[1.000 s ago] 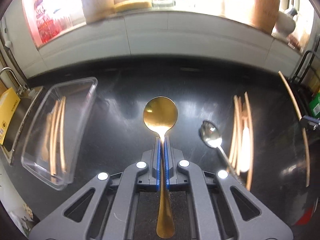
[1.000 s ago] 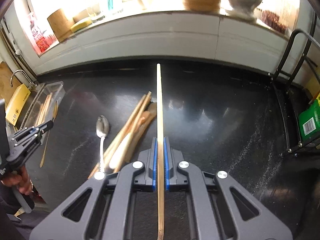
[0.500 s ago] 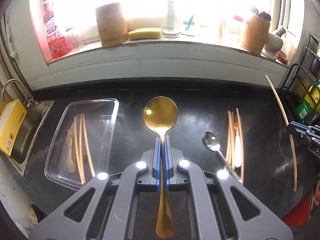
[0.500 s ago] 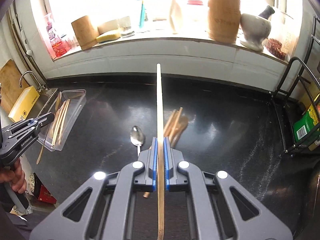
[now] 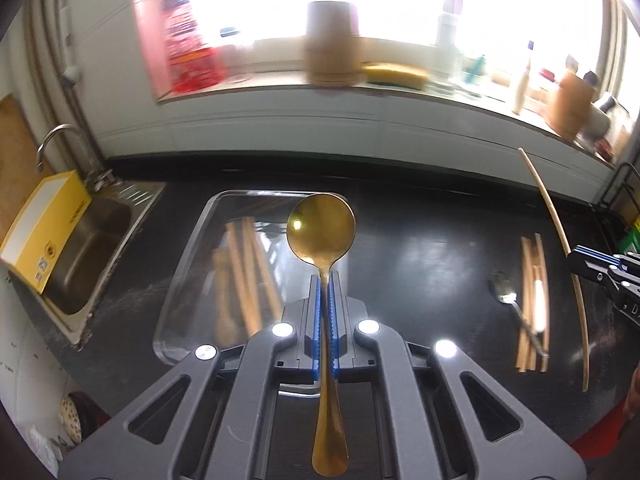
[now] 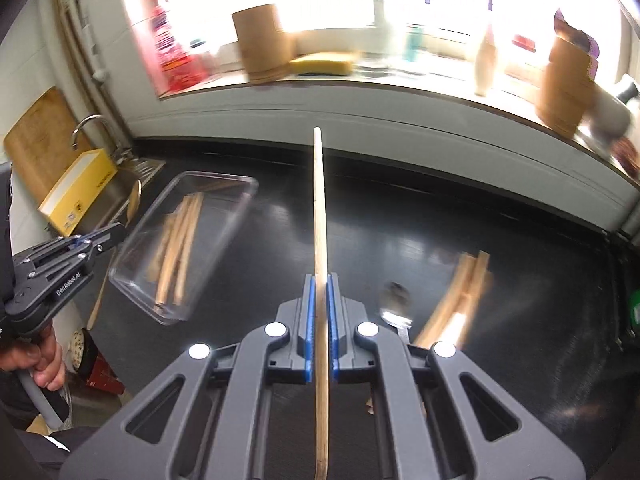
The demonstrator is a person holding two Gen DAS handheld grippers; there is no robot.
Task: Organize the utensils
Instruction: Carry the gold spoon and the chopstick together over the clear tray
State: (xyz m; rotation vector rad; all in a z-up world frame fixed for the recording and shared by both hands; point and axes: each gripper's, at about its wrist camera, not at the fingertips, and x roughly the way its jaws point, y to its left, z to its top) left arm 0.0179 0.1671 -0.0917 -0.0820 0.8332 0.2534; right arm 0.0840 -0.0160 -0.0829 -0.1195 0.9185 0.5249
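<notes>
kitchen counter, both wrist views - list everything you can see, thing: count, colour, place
gold spoon: 1, gold, in left gripper
chopstick: 1, pale wood, in right gripper
clear tray: 1, transparent, counter near sink
wooden utensils: several, tan, inside tray
silver spoon: 1, silver, on counter
loose chopsticks: several, tan, beside silver spoon
sink: 1, steel, counter's end
yellow box: 1, yellow, on sink edge
left gripper: shut on spoon
right gripper: shut on chopstick

Both wrist cameras are looking steeply down along their own jaws at the black tabletop (image 5: 420, 248) toward the window sill, sitting close above it, the left one over the clear tray (image 5: 188, 264) and both sharing that tray, the sink (image 5: 88, 256) and the loose utensil pile (image 6: 460, 296).
</notes>
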